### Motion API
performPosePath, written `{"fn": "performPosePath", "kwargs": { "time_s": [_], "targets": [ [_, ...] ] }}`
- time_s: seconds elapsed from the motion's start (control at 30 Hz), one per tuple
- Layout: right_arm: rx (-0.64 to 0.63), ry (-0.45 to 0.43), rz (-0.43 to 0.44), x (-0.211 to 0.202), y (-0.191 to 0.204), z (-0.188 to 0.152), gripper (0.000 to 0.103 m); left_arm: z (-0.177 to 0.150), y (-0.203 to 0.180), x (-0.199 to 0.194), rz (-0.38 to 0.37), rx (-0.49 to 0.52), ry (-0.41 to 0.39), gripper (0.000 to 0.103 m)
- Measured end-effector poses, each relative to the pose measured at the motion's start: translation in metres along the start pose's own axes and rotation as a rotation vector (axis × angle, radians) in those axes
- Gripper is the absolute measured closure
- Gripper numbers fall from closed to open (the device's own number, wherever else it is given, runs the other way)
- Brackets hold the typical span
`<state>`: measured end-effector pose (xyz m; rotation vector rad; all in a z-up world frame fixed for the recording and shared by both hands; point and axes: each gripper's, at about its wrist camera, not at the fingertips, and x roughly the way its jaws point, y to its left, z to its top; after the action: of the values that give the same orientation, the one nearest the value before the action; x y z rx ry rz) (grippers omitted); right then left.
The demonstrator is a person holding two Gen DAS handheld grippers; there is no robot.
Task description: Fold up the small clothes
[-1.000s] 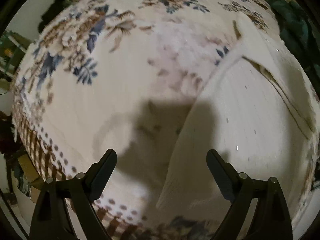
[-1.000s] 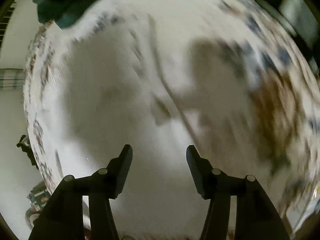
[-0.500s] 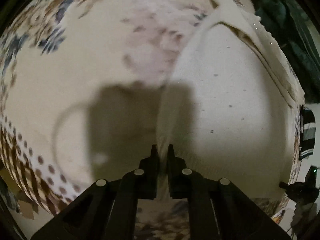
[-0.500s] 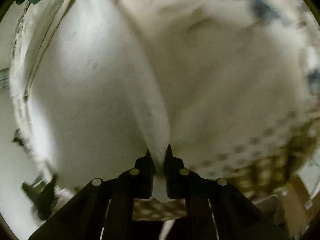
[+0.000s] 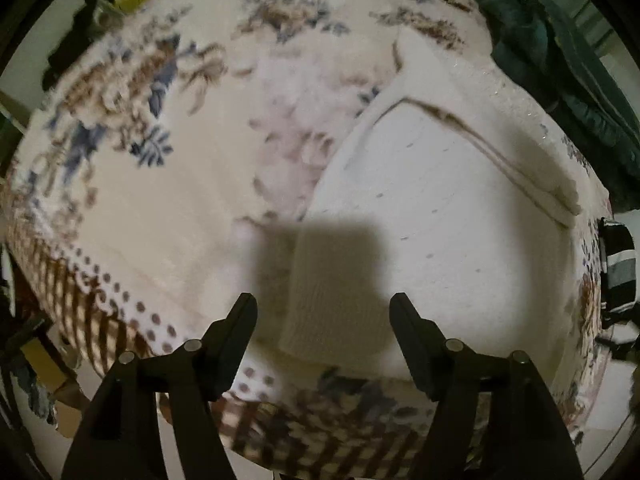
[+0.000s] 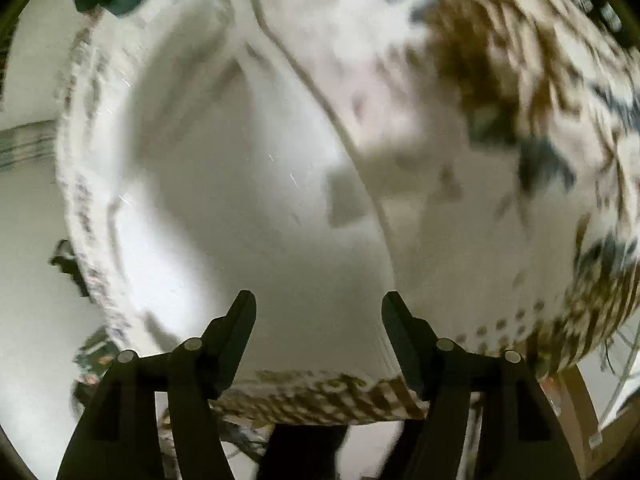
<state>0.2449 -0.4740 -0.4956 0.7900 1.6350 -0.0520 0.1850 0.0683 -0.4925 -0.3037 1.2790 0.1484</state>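
Left-wrist view. The left gripper (image 5: 323,316) hangs with its jaws spread wide and nothing between them, above the near edge of the floral bedspread (image 5: 168,200). The white knit garment (image 5: 432,216) lies flat on the bedspread's right half, its ribbed hem (image 5: 332,300) at the near edge directly ahead of the jaws, its neckline towards the far right corner. Dark green clothing (image 5: 560,60) is heaped at that far corner.

Right-wrist view (motion-blurred). The right gripper (image 6: 318,318) is likewise wide open and empty, poised over the same garment (image 6: 240,208) near the bedspread's (image 6: 500,208) near edge.

Handling, as a judgement: the knit looks light, soft and limp, likely to sag and stretch rather than slip. The ribbed hem corners or side seams offer the firmest pinch, one per gripper.

Change from earlier frames: half a second ago both grippers were closed on the garment's edges, close to the cloth. Both have since let go, opened fully and drawn back, leaving the garment lying flat.
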Motion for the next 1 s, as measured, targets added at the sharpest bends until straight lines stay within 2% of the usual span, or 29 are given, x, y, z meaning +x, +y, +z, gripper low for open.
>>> {"fn": "performPosePath", "kwargs": {
  "time_s": [0.07,0.2,0.3,0.47,0.53,0.63,0.67,0.7,0.73,0.77,0.87,0.97,1.0],
  "targets": [
    [-0.013,-0.004,0.067,-0.018,0.008,0.044,0.036,-0.005,-0.020,-0.008,0.015,0.024,-0.012,0.036],
    [-0.071,0.010,0.136,-0.036,0.013,0.139,0.036,-0.033,-0.107,-0.007,0.018,0.082,-0.015,0.036],
    [-0.156,0.044,0.081,-0.037,0.012,0.206,0.036,-0.062,-0.183,0.011,-0.030,0.135,0.028,0.036],
    [-0.236,0.091,0.027,-0.044,-0.024,0.271,0.036,-0.117,-0.304,0.050,-0.128,0.256,0.143,0.036],
    [-0.241,0.112,0.056,-0.042,-0.038,0.293,0.036,-0.137,-0.337,0.066,-0.139,0.317,0.185,0.036],
    [-0.230,0.136,0.115,-0.035,-0.049,0.313,0.036,-0.166,-0.381,0.095,-0.118,0.400,0.249,0.037],
    [-0.225,0.146,0.145,-0.027,-0.045,0.321,0.036,-0.172,-0.390,0.102,-0.105,0.417,0.258,0.045],
    [-0.220,0.152,0.174,-0.021,-0.041,0.325,0.036,-0.175,-0.395,0.107,-0.084,0.430,0.249,0.073],
    [-0.215,0.161,0.209,-0.012,-0.034,0.334,0.036,-0.175,-0.397,0.109,-0.077,0.432,0.238,0.091],
    [-0.213,0.170,0.233,-0.004,-0.026,0.339,0.036,-0.173,-0.396,0.111,-0.072,0.416,0.237,0.101],
    [-0.203,0.192,0.287,0.032,0.005,0.351,0.036,-0.163,-0.389,0.097,-0.106,0.353,0.191,0.103],
    [-0.160,0.201,0.295,0.062,0.023,0.365,0.036,-0.158,-0.392,0.080,-0.114,0.353,0.156,0.103],
    [-0.156,0.196,0.294,0.069,0.028,0.366,0.044,-0.158,-0.394,0.073,-0.121,0.353,0.152,0.103]
  ]
}}
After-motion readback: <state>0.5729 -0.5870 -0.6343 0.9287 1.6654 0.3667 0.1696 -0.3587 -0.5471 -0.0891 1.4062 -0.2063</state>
